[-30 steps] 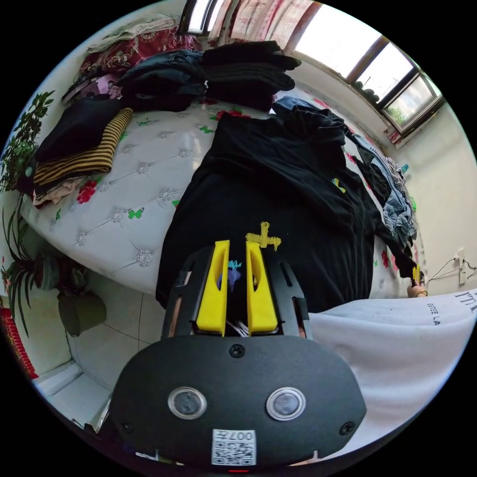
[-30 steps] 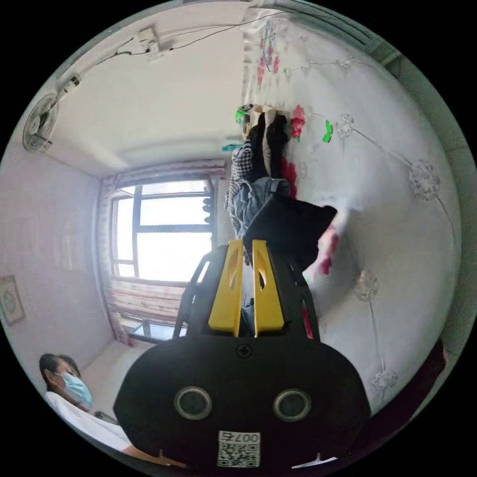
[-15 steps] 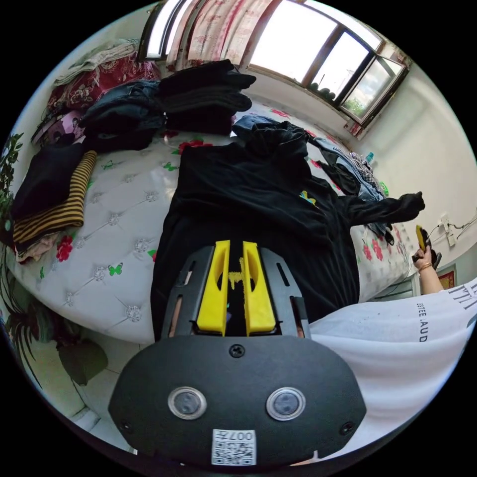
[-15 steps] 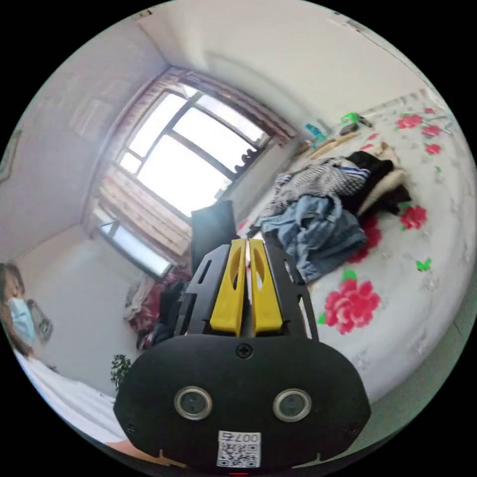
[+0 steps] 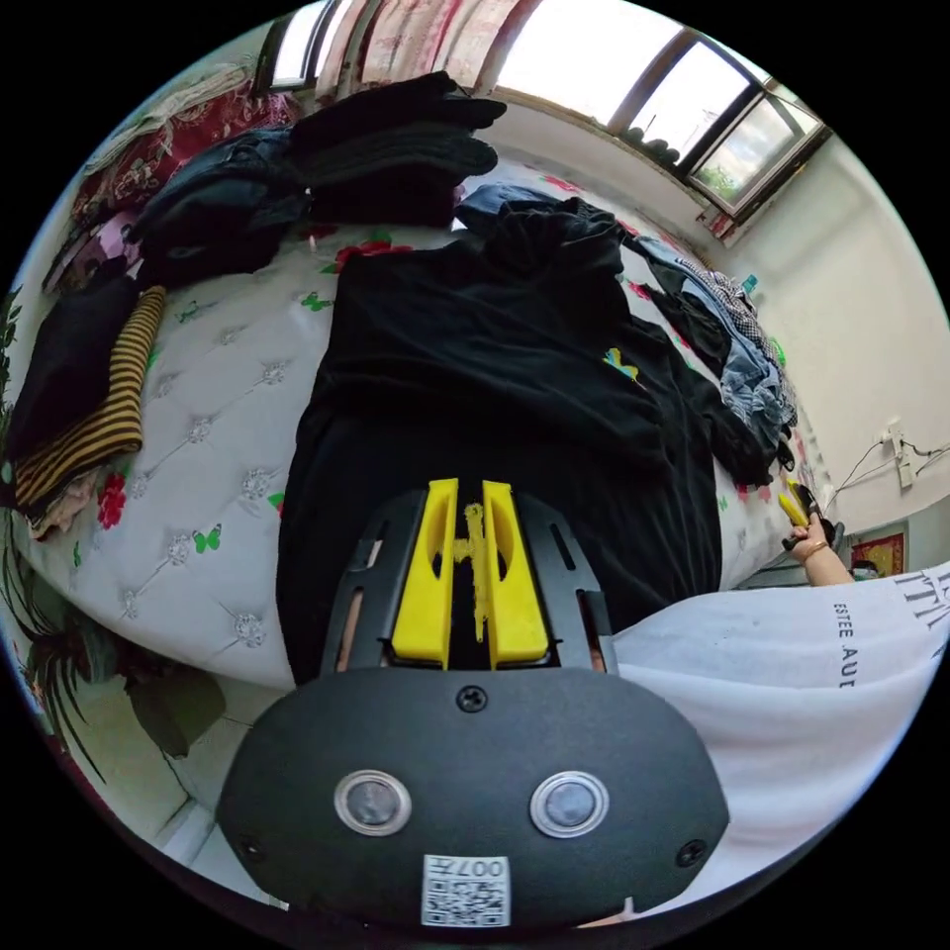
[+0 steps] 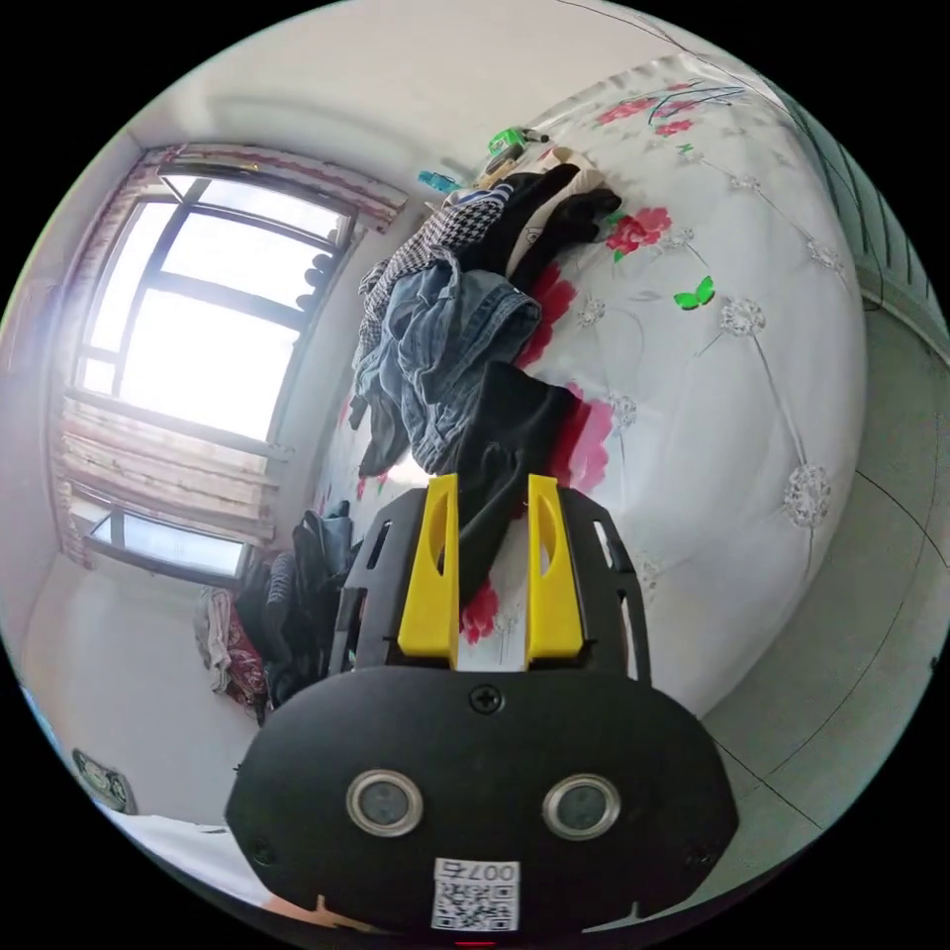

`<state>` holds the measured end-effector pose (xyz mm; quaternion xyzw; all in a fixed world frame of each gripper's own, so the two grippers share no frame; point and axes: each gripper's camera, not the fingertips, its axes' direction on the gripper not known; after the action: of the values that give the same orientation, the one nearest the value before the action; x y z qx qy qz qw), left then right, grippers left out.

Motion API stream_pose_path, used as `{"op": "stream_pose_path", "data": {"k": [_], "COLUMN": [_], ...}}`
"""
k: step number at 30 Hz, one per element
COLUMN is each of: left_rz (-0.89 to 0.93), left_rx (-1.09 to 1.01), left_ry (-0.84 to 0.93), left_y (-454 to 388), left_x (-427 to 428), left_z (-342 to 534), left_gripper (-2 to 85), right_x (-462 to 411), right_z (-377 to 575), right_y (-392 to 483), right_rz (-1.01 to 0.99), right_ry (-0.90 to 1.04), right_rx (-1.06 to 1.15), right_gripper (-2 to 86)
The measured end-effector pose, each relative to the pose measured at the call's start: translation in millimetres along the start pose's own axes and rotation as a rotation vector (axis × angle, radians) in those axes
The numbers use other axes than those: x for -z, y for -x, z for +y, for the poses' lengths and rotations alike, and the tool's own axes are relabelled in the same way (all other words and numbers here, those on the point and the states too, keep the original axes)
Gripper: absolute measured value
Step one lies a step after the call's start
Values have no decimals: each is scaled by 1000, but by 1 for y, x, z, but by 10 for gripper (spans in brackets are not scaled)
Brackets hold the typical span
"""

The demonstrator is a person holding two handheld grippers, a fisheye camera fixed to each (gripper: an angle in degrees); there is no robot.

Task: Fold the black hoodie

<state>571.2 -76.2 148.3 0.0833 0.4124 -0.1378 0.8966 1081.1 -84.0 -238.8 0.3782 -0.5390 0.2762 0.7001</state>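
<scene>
The black hoodie point(image 5: 495, 376) lies spread face up on the white flowered bed point(image 5: 198, 396), its hem hanging over the near edge. My left gripper point(image 5: 471, 487) hovers over its lower front. The jaws stand almost together and a yellow print shows through the slit. In the right gripper view one black sleeve point(image 6: 510, 426) rests on the mattress. My right gripper point(image 6: 493, 480) is open around the sleeve's lower part without pressing it. In the left gripper view the right gripper point(image 5: 795, 507) is in a hand at the bed's far side.
Folded dark clothes point(image 5: 396, 148) are stacked at the head of the bed, and a striped folded pile point(image 5: 94, 435) lies to the left. A heap of jeans and checked clothes point(image 6: 445, 327) lies beside the sleeve. A plant point(image 5: 59, 653) and tiled floor point(image 6: 851, 673) border the bed.
The right gripper, shut on the raised sleeve half a second ago, has opened, and the sleeve now lies on the bed. The left gripper has moved slightly further over the hoodie's front.
</scene>
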Motion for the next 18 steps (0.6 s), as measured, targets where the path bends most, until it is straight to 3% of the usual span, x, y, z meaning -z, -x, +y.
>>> {"op": "stream_pose_path", "data": {"k": [3, 9, 12, 14, 18], "left_rz": [16, 121, 159, 117, 78], "left_rx": [-92, -485, -692, -825, -944], "left_ry": [12, 38, 50, 60, 127], "left_y": [-26, -132, -209, -271, -353], "left_x": [-12, -49, -80, -114, -185], "left_z": [-23, -118, -174, -210, -243], "left_gripper": [48, 68, 75, 78, 86], "right_x": [-31, -69, -15, 57, 97], "right_z": [-19, -41, -35, -15, 0], "right_y": [-1, 6, 36, 84, 151], "right_rz": [42, 17, -109, -157, 85], "right_ry": [54, 80, -122, -309, -363], "right_rx": [-27, -82, -20, 153, 410], "right_gripper": [55, 13, 4, 3, 11]}}
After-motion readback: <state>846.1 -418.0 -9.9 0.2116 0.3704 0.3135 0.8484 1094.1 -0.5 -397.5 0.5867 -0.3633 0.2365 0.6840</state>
